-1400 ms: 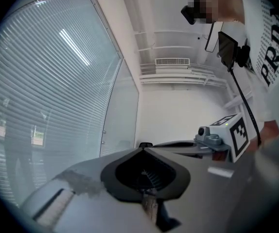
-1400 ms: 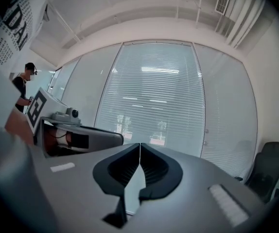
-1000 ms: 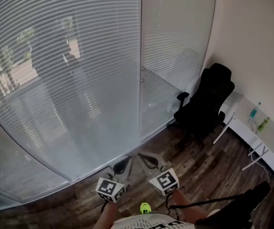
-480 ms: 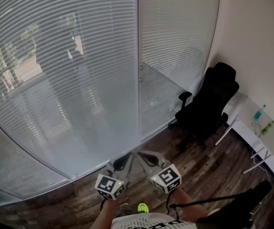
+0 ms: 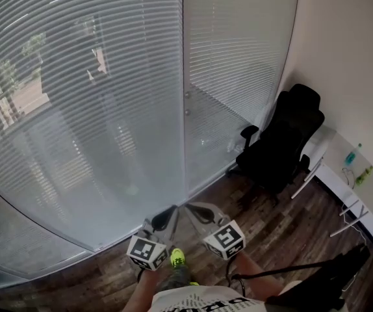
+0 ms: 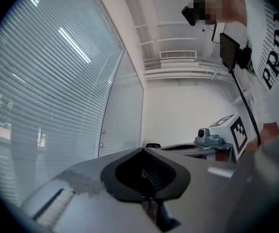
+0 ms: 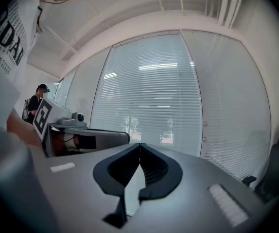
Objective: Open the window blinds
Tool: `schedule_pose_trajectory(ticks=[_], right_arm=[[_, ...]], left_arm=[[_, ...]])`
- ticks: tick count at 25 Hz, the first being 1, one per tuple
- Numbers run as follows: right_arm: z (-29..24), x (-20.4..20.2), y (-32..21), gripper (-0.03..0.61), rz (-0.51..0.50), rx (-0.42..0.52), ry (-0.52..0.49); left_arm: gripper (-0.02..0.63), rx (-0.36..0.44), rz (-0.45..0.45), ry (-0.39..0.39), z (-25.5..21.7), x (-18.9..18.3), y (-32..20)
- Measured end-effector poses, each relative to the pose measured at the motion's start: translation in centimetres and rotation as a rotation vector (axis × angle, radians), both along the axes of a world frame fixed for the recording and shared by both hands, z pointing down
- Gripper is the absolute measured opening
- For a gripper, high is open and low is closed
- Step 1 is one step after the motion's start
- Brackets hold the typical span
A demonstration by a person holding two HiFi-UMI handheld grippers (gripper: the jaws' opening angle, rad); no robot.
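Over by the blinds (image 5: 89,109), left tongs (image 5: 172,209) and right tongs (image 5: 188,206) are both clenched, empty. Slats look flimsy and bendy; I'd grab the frame knob (image 5: 186,95) instead.

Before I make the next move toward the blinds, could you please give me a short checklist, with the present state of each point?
1. The left gripper is empty, jaws together: ok.
2. The right gripper is empty, jaws together: ok.
3. The white slatted window blinds are open: not ok; they hang down over the glass.
4. A gripper is at the window: not ok; both are apart from it.
5. The control is identified: cannot tell; two small round knobs sit on the frame post between the panes.
6. The black office chair is out of the way: ok; it stands off to the right.
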State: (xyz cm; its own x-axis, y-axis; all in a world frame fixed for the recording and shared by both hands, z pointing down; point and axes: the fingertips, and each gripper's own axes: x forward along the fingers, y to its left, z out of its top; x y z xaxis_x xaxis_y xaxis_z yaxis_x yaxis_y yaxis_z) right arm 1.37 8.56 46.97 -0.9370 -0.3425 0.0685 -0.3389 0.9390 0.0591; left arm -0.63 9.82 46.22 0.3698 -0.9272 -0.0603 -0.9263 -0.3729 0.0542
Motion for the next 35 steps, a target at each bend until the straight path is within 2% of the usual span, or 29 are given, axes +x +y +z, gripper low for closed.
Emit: schedule_pose_trajectory(ticks=[8, 14, 19, 28, 35], right_arm=[[-0.4, -2.8, -7.3, 0.009, 0.037, 0.055, -0.003], [-0.5, -5.5, -12.4, 0.011, 0.047, 0.047, -0.029], [-1.7, -8.2, -15.7, 0.011, 0.051, 0.046, -0.008], [-0.3, -11.2, -19.7, 0.011, 0.087, 0.079, -0.008], [-0.9, -12.2, -21.8, 0.010, 0.078, 0.105, -0.002]], left_arm=[[-0.008, 0.030, 0.031, -0.003, -0.8, -2.5, -7.0], [-0.008, 0.029, 0.049, -0.008, 0.0, -4.8, -12.5], [-0.008, 0.035, 0.051, -0.001, -1.6, -7.5, -15.9], [-0.008, 0.053, 0.046, 0.012, 0.2, -11.0, -18.8], [-0.008, 0.046, 0.024, 0.025, 0.1, -11.8, -20.6]])
